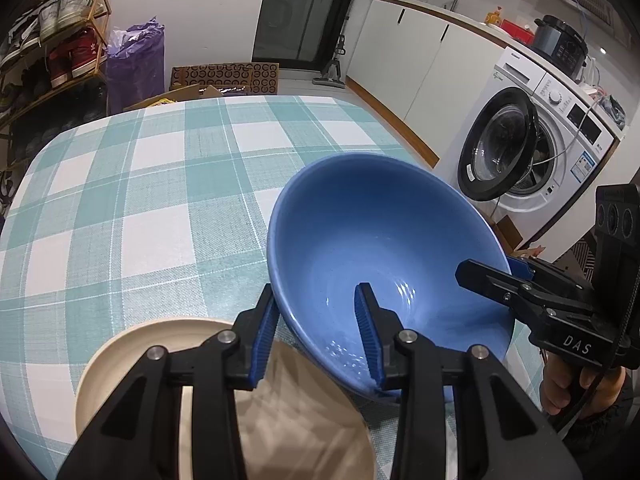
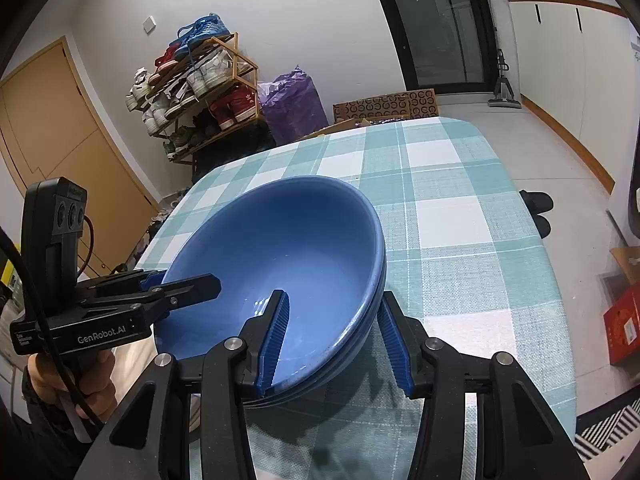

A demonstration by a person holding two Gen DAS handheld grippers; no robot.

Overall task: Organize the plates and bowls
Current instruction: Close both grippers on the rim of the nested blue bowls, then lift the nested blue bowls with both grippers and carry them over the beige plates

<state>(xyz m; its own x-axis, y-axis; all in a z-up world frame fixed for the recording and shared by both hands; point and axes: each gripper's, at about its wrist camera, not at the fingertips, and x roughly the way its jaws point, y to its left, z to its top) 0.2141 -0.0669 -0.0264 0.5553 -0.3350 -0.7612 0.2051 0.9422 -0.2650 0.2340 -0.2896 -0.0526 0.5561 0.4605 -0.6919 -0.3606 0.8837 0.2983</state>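
A blue bowl [image 1: 372,240] is tilted above the checked table [image 1: 160,184], held from both sides. My left gripper [image 1: 316,320] straddles its near rim, one finger inside and one outside, closed on it. My right gripper [image 2: 332,332] straddles the opposite rim the same way; in the right wrist view the blue bowl [image 2: 280,256] shows stacked rims, so there seem to be at least two bowls nested. The right gripper also shows in the left wrist view [image 1: 496,276], the left gripper in the right wrist view [image 2: 176,284]. A beige plate [image 1: 132,344] lies on the table under my left gripper.
The teal-and-white checked tablecloth [image 2: 460,216] covers the table. A washing machine [image 1: 532,140] with its door open stands to the right. A shoe rack [image 2: 200,84] and purple bag [image 2: 288,100] stand beyond the far edge.
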